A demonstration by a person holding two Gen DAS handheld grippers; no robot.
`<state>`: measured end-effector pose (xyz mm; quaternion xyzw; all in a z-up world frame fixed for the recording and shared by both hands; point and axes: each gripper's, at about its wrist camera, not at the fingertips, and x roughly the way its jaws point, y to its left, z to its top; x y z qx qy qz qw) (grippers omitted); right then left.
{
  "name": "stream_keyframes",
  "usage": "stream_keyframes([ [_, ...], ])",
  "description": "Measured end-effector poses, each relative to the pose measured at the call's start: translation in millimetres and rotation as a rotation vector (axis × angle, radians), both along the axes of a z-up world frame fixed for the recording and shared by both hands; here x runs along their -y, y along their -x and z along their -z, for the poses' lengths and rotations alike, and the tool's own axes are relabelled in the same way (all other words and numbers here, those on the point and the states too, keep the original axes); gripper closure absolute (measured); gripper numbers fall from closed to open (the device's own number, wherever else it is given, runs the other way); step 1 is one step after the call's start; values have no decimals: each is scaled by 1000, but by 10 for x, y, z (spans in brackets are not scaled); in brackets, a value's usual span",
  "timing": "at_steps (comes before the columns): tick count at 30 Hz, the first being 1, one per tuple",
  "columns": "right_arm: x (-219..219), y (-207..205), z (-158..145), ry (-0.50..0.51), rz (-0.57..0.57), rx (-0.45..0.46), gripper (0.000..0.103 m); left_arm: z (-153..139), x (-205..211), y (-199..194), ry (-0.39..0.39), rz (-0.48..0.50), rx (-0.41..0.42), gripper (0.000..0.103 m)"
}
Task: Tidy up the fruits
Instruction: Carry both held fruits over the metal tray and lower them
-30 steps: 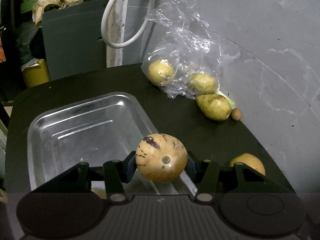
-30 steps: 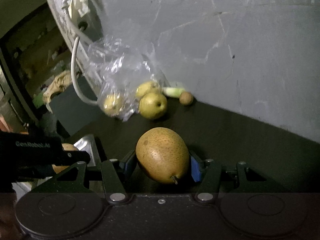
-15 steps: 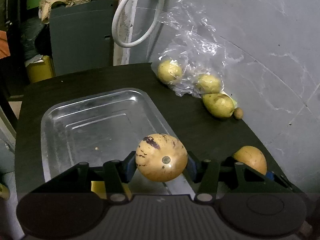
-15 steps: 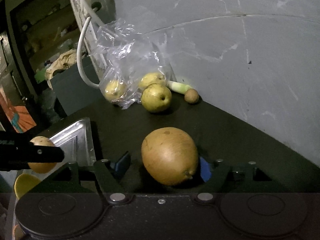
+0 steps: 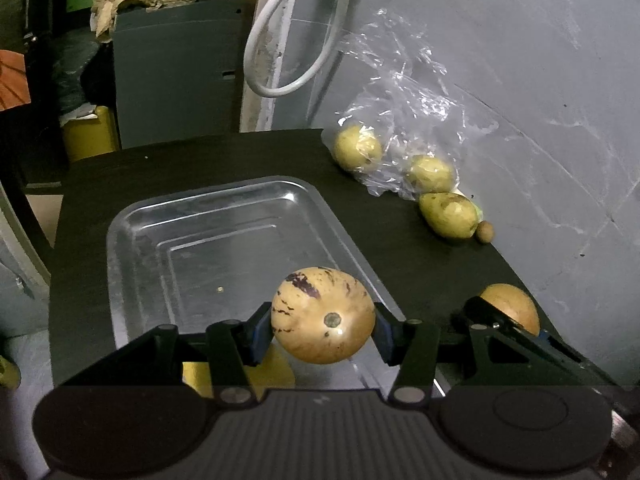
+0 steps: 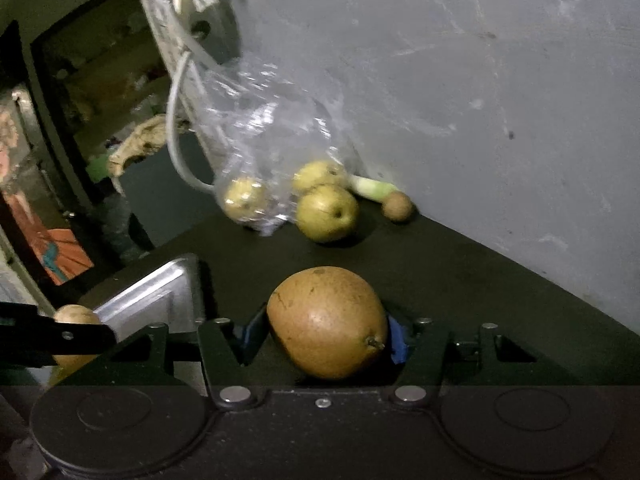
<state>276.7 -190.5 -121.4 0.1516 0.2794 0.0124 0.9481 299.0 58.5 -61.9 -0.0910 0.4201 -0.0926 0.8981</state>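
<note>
While the left wrist view faces the metal tray, the left tool is clamped on a pale speckled fruit, held above the tray's near edge. Judged by its smooth round skin, this fruit is firm but slippery; hold it across the widest girth. Three yellow-green fruits lie far right, two inside a clear bag.

From the right wrist view, the right tool is clamped on a brown pear above the dark worktop, beside the tray. The pear looks moderately heavy and bruisable; use light pressure. The worktop is matt and level, against a grey wall. The room is dim and cluttered.
</note>
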Motion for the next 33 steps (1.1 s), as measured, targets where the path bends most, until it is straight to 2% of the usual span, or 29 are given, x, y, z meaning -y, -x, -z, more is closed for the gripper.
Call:
stream_keyframes([
  [7,-339,59,-163,24,-123,33,42,-26,-161,30,-4,-35,13,47],
  [14,-685,159,-161,100,-222,30,42,-15,-298,-18,-10,-65,21,47],
  [21,-863,215,-93,169,-277,8,42,40,-370,-110,-25,-85,6,47],
  [33,-963,176,-51,219,-308,-25,45,196,-429,-125,-52,-144,-51,47],
])
